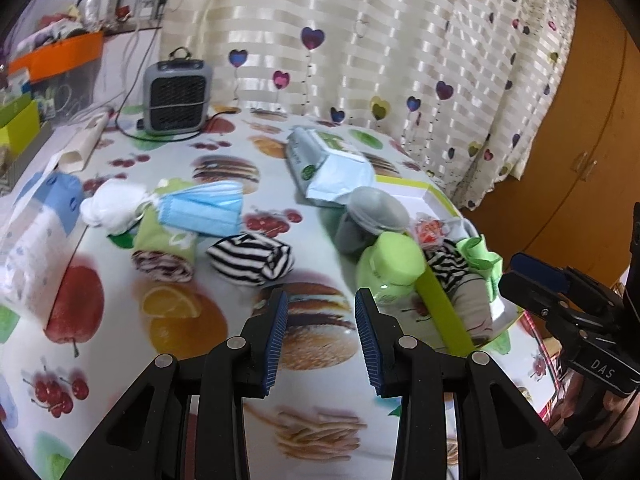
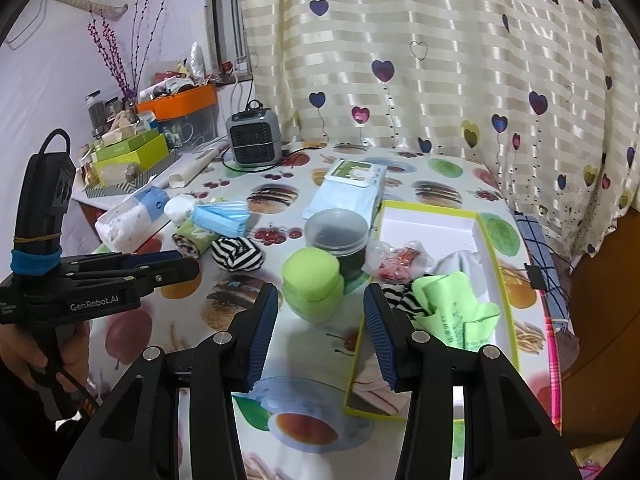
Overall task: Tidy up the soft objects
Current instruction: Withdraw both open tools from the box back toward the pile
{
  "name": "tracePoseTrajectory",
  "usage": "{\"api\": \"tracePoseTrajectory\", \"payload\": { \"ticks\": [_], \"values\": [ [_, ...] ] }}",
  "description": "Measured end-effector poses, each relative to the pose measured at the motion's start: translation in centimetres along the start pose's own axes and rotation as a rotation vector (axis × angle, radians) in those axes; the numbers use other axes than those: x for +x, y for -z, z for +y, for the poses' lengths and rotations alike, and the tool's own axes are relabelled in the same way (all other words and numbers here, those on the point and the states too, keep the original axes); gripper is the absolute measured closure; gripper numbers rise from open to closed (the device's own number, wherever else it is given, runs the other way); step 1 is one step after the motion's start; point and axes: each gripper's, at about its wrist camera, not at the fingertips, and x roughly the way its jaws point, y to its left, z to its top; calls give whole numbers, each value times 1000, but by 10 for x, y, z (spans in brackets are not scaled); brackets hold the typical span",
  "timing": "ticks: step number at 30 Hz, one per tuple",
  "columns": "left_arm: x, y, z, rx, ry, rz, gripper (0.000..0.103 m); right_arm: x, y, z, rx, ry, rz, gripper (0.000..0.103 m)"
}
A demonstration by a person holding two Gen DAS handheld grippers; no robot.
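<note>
**Both jaws apart over a cluttered fruit-print tabletop**

The left hand-held gripper [image 1: 321,334] hovers above the tabletop [image 1: 192,344] with its blue-padded jaws parted and nothing between them. Just ahead of it lies a black-and-white striped sock roll [image 1: 251,258]; to its left sit a green patterned cloth roll [image 1: 164,250], a blue face mask [image 1: 204,210] and a white bundle [image 1: 112,206] (these last three touch or overlap one another).

The right hand-held gripper [image 2: 321,336] is likewise released and empty, poised over the near left edge of a shallow white tray with a lime rim [image 2: 494,264]. Inside the tray are a second striped sock [image 2: 402,298], a folded green cloth [image 2: 454,312], a white fabric piece [image 2: 458,260] and a crinkly clear packet with red contents [image 2: 400,266]. Just left of the tray stand a lime-lidded jar [image 2: 312,284] and, behind it, a dark tub with a clear lid [image 2: 337,232]. A grey fan heater [image 2: 255,138] sits by the heart-print curtain [image 2: 420,60].
</note>
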Motion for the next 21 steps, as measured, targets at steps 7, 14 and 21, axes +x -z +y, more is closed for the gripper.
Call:
{"api": "tracePoseTrajectory", "payload": {
  "ticks": [7, 14, 21],
  "values": [
    [2, 4, 21, -46, -38, 11, 69, 13, -3, 19, -37, -49, 15, 57],
    [-1, 5, 43, -83, -70, 7, 69, 29, -8, 38, -70, -90, 33, 57],
    [-7, -1, 67, -122, -102, -15, 69, 52, -18, 61, -119, -136, 57, 57]
  ]
}}
